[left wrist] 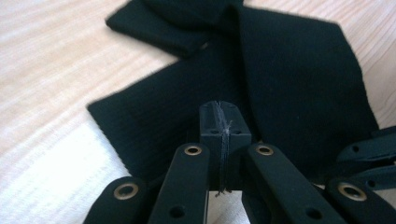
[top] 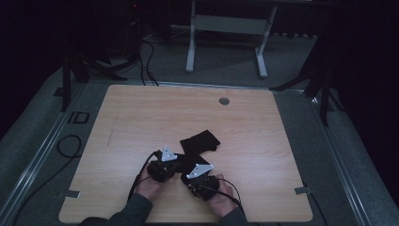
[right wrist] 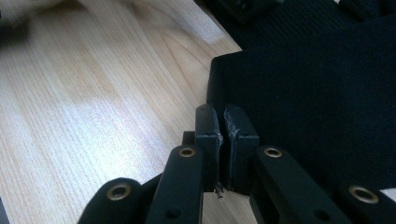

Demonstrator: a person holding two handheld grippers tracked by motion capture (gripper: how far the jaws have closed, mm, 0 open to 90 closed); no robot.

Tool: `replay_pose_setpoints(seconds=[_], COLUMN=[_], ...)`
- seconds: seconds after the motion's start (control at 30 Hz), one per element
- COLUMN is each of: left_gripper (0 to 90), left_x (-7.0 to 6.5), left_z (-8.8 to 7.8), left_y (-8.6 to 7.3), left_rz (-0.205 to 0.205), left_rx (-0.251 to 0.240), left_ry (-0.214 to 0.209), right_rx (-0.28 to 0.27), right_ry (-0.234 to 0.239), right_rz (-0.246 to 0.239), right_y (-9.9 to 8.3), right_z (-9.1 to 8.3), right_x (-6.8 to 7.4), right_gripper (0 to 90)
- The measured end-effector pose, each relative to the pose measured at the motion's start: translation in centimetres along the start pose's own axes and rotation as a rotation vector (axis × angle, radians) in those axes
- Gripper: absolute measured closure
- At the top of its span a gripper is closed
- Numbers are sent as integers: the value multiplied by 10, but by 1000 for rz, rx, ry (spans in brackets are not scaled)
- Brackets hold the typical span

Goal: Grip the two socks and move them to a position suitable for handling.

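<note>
Nearest the person, both hands sit at the table's (top: 117, 117) front edge, each with a gripper. Right gripper (right wrist: 226, 114) has its jaws pressed together at the near edge of the black cloth (right wrist: 317, 107); whether fabric is pinched between them cannot be told. Left gripper (left wrist: 223, 112) also has its jaws together, tips lying over the cloth (left wrist: 289, 84), with a thin dark strand in the seam; a real pinch cannot be told. In the high view the left gripper (top: 175, 159) and right gripper (top: 195, 175) sit just beside each other on the cloth's (top: 200, 141) near end. The cloth stretches away toward table centre, far end folded over. A small round grommet (top: 224, 100) lies further back.
</note>
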State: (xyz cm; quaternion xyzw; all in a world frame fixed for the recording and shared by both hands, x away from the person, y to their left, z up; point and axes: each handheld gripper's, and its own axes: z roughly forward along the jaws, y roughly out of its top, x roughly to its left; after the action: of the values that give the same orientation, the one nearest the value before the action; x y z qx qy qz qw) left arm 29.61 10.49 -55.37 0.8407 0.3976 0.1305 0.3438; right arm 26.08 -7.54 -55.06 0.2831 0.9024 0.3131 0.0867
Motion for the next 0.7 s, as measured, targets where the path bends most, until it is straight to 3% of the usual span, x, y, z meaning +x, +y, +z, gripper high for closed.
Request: replay_pose_setpoints(seconds=[0.2,0.4,0.57,0.7], left_gripper=[900,900,900,900], left_x=[0,3,5,6], left_z=[2,1,1,0], left_y=[-1,-1,-1,-2], left_rz=[-4,-11,-15,1], left_rx=[12,18,16,17], left_ry=[-3,-19,-16,15], right_rx=[-10,-62,-148,-200], right_ry=[43,36,-18,-58], right_rz=[29,36,95,155], right_y=[0,5,6,1], right_z=[-1,-18,-49,-69], right_x=[-1,-5,-26,-47], right_gripper=[862,862,863,863])
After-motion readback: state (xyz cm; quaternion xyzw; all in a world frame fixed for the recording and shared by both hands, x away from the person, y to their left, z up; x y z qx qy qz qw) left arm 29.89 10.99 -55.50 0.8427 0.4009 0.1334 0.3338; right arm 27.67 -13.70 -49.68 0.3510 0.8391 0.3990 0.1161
